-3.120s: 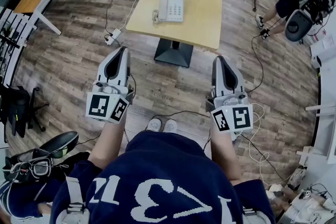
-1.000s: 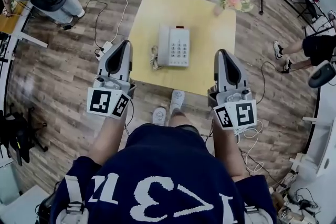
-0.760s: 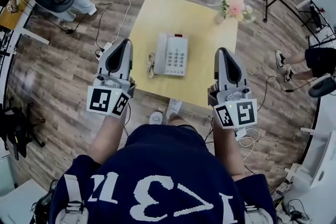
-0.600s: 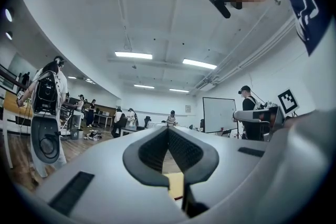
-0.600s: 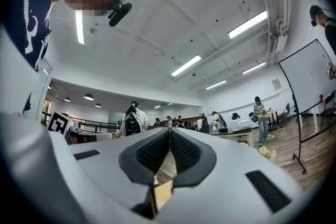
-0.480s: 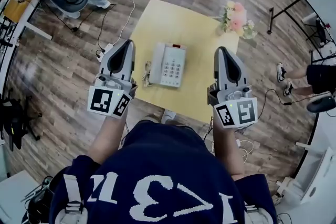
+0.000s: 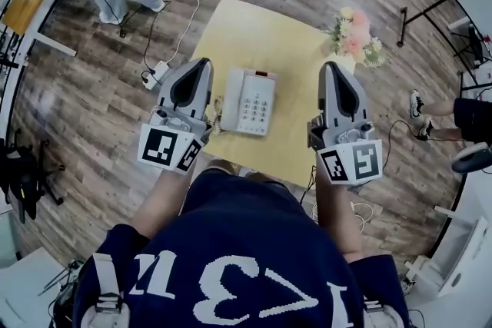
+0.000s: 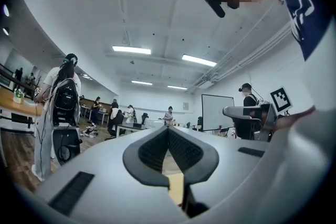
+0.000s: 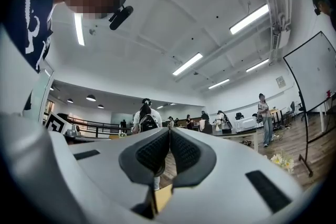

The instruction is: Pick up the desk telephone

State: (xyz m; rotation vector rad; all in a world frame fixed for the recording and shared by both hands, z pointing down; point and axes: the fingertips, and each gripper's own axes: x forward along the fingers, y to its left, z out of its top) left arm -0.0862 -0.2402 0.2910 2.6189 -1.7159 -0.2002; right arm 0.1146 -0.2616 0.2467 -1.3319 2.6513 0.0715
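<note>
Left hand-held gripper (image 7: 199,67): jaws pressed together, empty, at the phone's 9 o'clock, just beside the coiled cord (image 7: 216,112).

Phone (image 7: 247,101): flat on the counter (image 7: 254,31), toward its 6 o'clock edge, untouched.

Right hand-held gripper (image 7: 336,67): jaws pressed together, empty, at the phone's 3 o'clock, apart from it.

Flowers (image 7: 355,38): at the phone's 1 o'clock.

Risks, as judged:
- Shut jaws would shove the phone rather than grip it.
- The handset may slip off if the base is tilted.
- The cord may snag.
- The right hand-held gripper could topple the flowers.

Only the head view shows the phone. Both gripper views look out level over the room and show the pads meeting.
</note>
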